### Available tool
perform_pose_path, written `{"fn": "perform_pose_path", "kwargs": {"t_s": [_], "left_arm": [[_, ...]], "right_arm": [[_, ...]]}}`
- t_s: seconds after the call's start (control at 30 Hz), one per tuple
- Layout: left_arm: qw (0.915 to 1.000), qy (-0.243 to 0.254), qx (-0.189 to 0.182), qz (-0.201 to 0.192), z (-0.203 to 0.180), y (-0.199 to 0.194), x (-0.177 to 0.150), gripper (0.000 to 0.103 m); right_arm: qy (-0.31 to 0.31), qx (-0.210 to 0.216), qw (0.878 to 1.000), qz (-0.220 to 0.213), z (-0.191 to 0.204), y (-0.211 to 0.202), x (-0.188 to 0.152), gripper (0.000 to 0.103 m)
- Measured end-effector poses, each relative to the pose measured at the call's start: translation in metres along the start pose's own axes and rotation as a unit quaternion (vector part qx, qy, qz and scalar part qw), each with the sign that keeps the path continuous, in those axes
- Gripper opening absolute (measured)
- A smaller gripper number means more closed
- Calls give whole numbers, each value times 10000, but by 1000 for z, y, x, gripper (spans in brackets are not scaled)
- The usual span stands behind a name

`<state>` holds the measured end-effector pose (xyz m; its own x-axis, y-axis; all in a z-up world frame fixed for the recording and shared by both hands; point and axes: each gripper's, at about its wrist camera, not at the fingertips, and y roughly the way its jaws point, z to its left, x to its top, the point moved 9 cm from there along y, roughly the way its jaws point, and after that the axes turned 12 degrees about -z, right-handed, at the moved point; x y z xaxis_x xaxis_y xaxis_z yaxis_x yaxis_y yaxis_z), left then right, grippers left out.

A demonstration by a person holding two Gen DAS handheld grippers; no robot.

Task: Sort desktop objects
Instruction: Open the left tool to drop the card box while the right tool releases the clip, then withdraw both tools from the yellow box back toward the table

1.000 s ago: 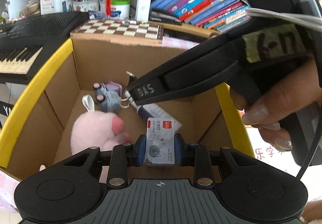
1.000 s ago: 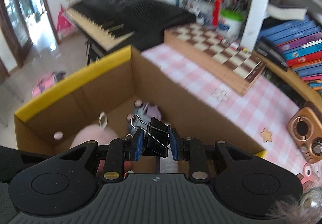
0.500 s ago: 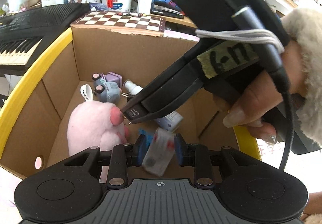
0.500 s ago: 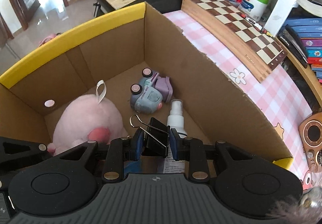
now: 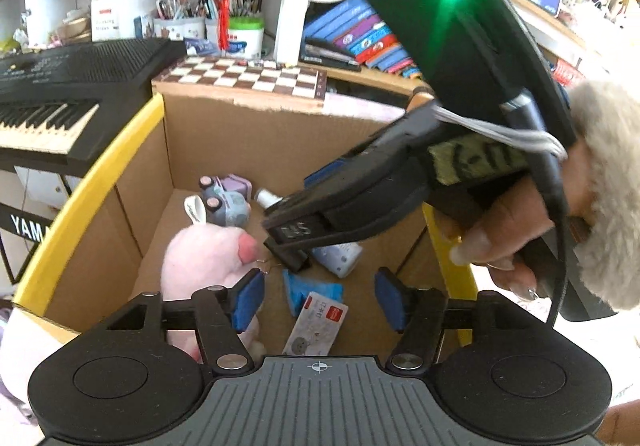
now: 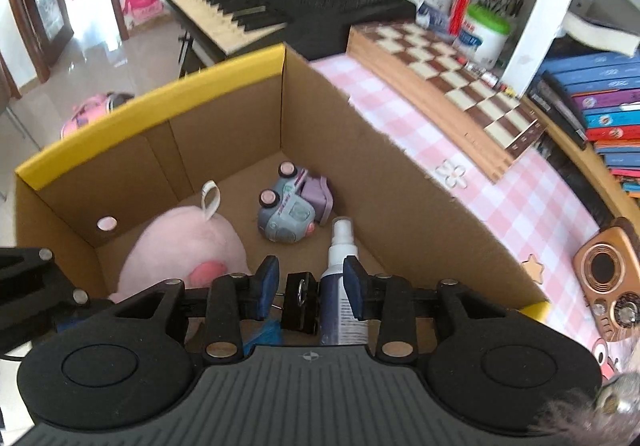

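Cardboard box (image 6: pixel 384 181): both tools (image 5: pixel 320 300) (image 6: pixel 310 290) open, clip (image 6: pixel 300 302) loose.

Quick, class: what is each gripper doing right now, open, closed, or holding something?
Left gripper: open, holding nothing; the card lies in the box below.
Right gripper: open; the binder clip is between its pads, not clamped.

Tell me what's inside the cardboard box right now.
Inside the cardboard box: a pink plush, toy car, spray bottle, binder clip, card box and something blue. The tongs hide the near floor.
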<state>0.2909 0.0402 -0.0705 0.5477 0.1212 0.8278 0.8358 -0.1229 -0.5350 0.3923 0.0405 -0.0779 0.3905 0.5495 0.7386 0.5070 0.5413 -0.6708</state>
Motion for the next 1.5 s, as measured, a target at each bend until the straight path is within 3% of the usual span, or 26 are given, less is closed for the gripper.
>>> {"fn": "perform_pose_path", "kwargs": {"t_s": [0.17,0.43,0.7,0.83,1.5], "left_arm": [[9997,44,34,-238,4,-17,6,69],[9967,140,394,-690,22,-55,13,73],[9904,44,666,-1214,37,-111,15,75],[9875,18,712,-1404,41,-139,10,80],[9904,122,567,-1258,25,-194,-50,85]], "right_arm": [[381,-187,9980,-459,-9,-31,5,35],[664,-723,9882,-1177,-14,-93,1,36],[1251,-1386,9678,-1687,-6,-151,-25,36],[1512,-1653,9575,-1818,5,-172,-42,36],[1893,-2209,9332,-2108,102,-240,-131,36]]}}
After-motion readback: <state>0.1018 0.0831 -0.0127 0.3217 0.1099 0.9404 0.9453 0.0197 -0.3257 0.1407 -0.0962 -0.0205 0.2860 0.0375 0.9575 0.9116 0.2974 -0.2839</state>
